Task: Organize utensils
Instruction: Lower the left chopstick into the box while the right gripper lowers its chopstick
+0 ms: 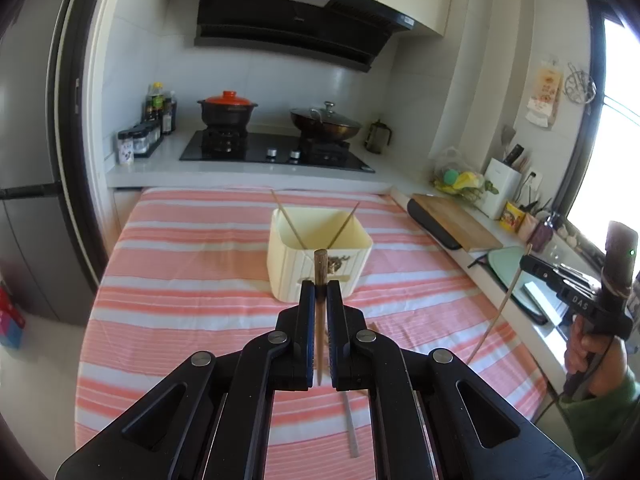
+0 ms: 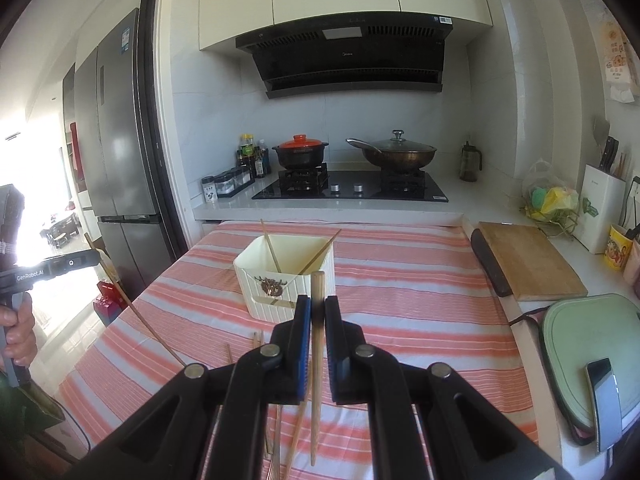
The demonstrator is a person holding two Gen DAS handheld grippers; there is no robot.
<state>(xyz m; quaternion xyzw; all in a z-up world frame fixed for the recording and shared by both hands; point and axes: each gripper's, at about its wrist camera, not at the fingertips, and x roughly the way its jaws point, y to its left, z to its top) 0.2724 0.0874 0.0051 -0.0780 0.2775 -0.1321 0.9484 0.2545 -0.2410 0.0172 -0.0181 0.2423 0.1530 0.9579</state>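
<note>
Chopsticks pinched upright in both our claws, dark one (image 1: 319, 276) in our left gripper (image 1: 320, 292), pale one (image 2: 317, 312) in our right gripper (image 2: 318, 308), cream holder (image 1: 288, 264) just beyond on striped cloth (image 1: 180, 260), two more inside.

one holder (image 2: 280, 280), two chopsticks (image 2: 272, 250) inside

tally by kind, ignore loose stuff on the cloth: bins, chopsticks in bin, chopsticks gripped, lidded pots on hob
Bin: 1
Chopsticks in it: 2
Chopsticks gripped: 2 (left gripper 1, right gripper 1)
Lidded pots: 2 (clay pot, wok)
Total: 7
</note>
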